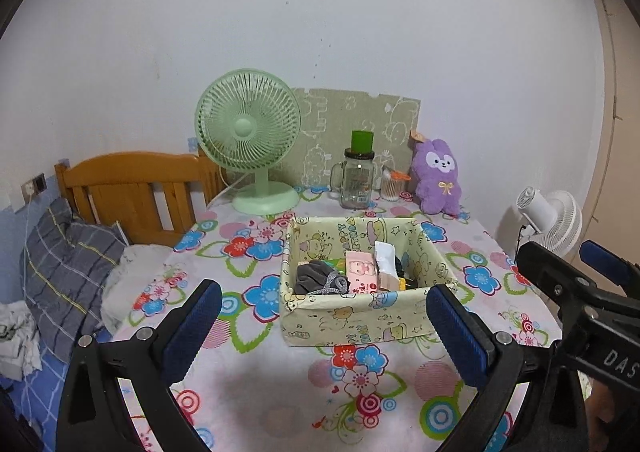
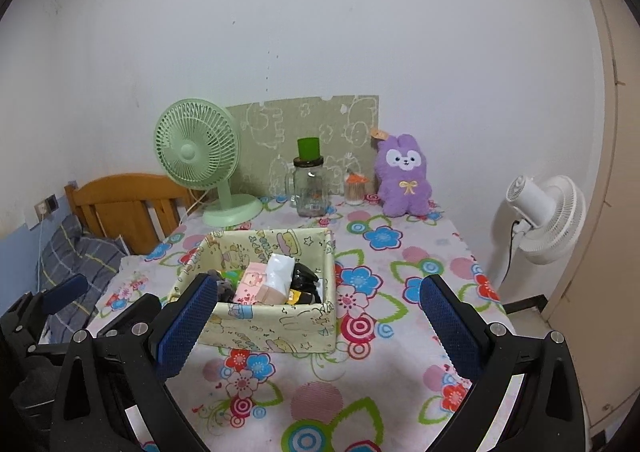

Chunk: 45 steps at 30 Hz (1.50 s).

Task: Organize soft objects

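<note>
A pale yellow fabric storage box [image 1: 352, 322] [image 2: 280, 328] stands mid-table and holds a grey cloth [image 1: 320, 278], pink and white packets [image 1: 362, 272] [image 2: 264, 280] and dark items. A purple plush bunny [image 1: 437, 177] [image 2: 405, 176] sits upright at the table's back right. My left gripper [image 1: 324, 306] is open and empty, just in front of the box. My right gripper [image 2: 318, 302] is open and empty, to the right of the left one, facing the box's right side; it also shows in the left wrist view [image 1: 576, 276].
A green desk fan [image 1: 250, 140] [image 2: 200, 156], a glass mug jar with a green lid [image 1: 357, 176] [image 2: 310, 182] and a small cup of sticks [image 1: 391, 184] stand along the back. A white fan [image 2: 544, 218] is off the right edge. A bed with a wooden headboard [image 1: 132, 192] lies left.
</note>
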Each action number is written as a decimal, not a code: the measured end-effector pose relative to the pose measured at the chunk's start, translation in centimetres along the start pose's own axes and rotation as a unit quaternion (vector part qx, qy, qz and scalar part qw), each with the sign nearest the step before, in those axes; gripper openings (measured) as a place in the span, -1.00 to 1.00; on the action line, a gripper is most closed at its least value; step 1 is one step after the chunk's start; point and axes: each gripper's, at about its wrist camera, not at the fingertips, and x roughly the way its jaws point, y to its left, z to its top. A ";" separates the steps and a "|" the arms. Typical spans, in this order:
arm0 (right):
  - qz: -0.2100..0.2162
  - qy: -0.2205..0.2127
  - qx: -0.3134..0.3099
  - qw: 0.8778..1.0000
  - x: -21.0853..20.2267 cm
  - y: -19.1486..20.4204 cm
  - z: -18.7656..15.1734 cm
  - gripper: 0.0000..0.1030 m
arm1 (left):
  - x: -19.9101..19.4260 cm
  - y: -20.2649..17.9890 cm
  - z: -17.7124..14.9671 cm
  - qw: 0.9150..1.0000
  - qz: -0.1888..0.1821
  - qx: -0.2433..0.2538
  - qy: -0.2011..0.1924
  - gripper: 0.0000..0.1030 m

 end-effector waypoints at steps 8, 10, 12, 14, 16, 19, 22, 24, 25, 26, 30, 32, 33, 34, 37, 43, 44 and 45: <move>-0.006 -0.004 0.017 1.000 -2.5 -1.0 -1.0 0.98 | -2.8 -0.7 -0.7 1.000 -0.006 0.017 -0.016 0.99; -0.013 -0.008 0.019 1.000 -3.2 -1.2 -1.3 0.98 | -3.2 -0.7 -0.9 1.000 -0.003 0.016 -0.018 0.99; -0.021 -0.016 0.019 0.999 -3.9 -1.4 -1.4 0.98 | -3.5 -0.5 -1.0 1.000 -0.003 0.009 -0.016 0.99; -0.031 -0.023 0.017 0.999 -4.5 -1.5 -1.6 0.98 | -3.9 -0.4 -1.2 1.000 0.000 0.002 -0.017 0.99; -0.031 -0.026 0.017 0.999 -4.9 -1.7 -1.8 0.98 | -4.3 -0.4 -1.3 1.000 -0.001 0.000 -0.021 0.99; -0.023 -0.027 0.019 0.999 -5.5 -1.9 -2.3 0.98 | -4.9 -0.5 -1.5 1.000 0.002 0.001 -0.023 0.99; -0.025 -0.030 0.020 0.999 -5.9 -2.0 -2.5 0.98 | -5.0 -0.4 -1.7 1.000 0.000 -0.006 -0.021 0.99; -0.023 -0.031 0.023 0.999 -6.0 -2.1 -2.6 0.98 | -5.0 -0.3 -1.7 1.000 -0.001 -0.012 -0.020 0.99; -0.022 -0.031 0.025 0.999 -6.1 -2.2 -2.6 0.98 | -5.1 -0.2 -1.7 1.000 -0.001 -0.014 -0.019 0.99; -0.021 -0.030 0.025 0.999 -6.1 -2.2 -2.6 0.98 | -5.1 -0.1 -1.6 1.000 0.000 -0.015 -0.019 0.99; -0.019 -0.030 0.022 0.999 -6.1 -2.0 -2.6 0.98 | -5.3 -0.1 -1.6 1.000 0.005 -0.016 -0.020 0.99; -0.018 -0.030 0.022 0.999 -6.1 -2.0 -2.6 0.98 | -5.3 -0.2 -1.5 1.000 0.005 -0.015 -0.021 0.99; -0.017 -0.031 0.022 0.999 -6.1 -2.0 -2.6 0.98 | -5.4 -0.2 -1.5 1.000 0.005 -0.015 -0.022 0.99; -0.017 -0.031 0.021 0.999 -6.1 -2.0 -2.6 0.98 | -5.4 -0.2 -1.5 1.000 0.005 -0.015 -0.023 0.99; -0.016 -0.030 0.019 0.999 -6.1 -1.9 -2.6 0.98 | -5.4 -0.2 -1.6 1.000 0.006 -0.016 -0.022 0.99; -0.015 -0.030 0.019 0.999 -6.1 -1.9 -2.6 0.98 | -5.5 0.0 -1.5 1.000 0.006 -0.017 -0.021 0.99; -0.015 -0.029 0.019 0.999 -6.1 -1.9 -2.6 0.98 | -5.5 0.0 -1.5 1.000 0.006 -0.017 -0.021 0.99; -0.014 -0.028 0.019 0.999 -6.1 -1.9 -2.6 0.98 | -5.5 0.0 -1.5 1.000 0.006 -0.017 -0.021 0.99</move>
